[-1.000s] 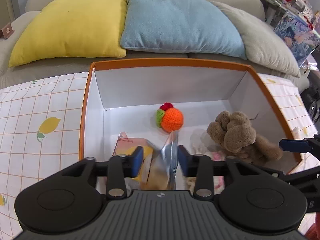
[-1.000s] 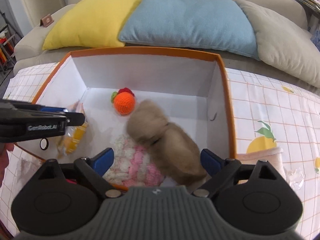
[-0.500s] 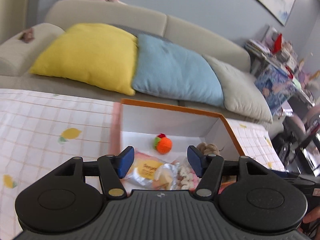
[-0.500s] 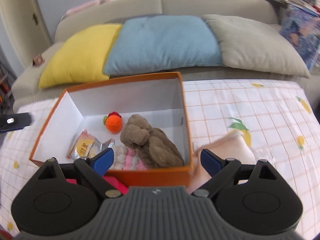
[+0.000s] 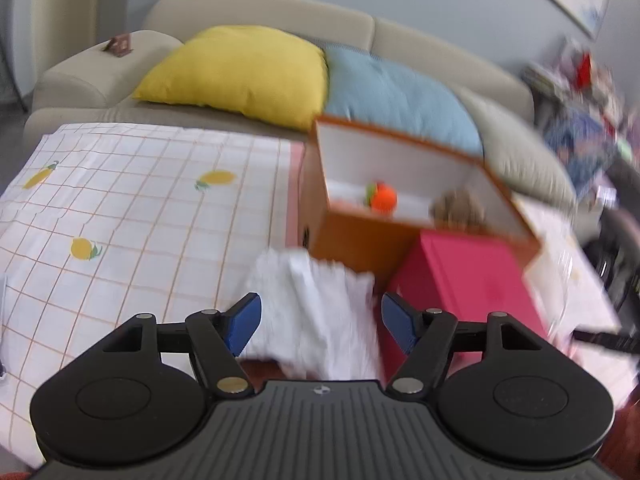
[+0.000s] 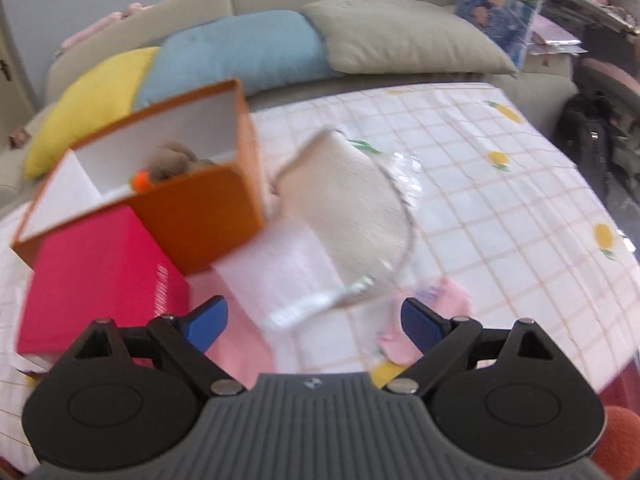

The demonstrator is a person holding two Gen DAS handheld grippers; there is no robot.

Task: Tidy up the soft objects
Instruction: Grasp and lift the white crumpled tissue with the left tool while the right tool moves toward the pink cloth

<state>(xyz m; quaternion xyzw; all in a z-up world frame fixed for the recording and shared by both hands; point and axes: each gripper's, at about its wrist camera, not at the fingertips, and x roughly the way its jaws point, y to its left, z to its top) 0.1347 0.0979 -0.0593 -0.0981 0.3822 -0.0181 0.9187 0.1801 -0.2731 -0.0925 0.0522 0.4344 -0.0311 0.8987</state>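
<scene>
The orange box [image 5: 352, 236] with white inner walls holds an orange crochet ball [image 5: 383, 199] and a brown plush toy [image 5: 458, 206]; it also shows in the right wrist view [image 6: 200, 216]. My left gripper [image 5: 320, 322] is open and empty above a white soft cloth [image 5: 312, 312]. My right gripper [image 6: 314, 326] is open and empty above a beige cloth in clear wrap [image 6: 344, 200] and a white cloth [image 6: 288, 276]. A pink soft item [image 6: 424, 320] lies by its right finger.
A red box [image 5: 468, 284] stands in front of the orange box; it also shows in the right wrist view [image 6: 96, 276]. The table has a lemon-print checked cloth [image 5: 120, 208]. A sofa with yellow [image 5: 240, 68], blue and grey cushions is behind.
Both grippers have let go of their items in the orange box and pulled back out of it. They now hang open over the cloths in front of the box.
</scene>
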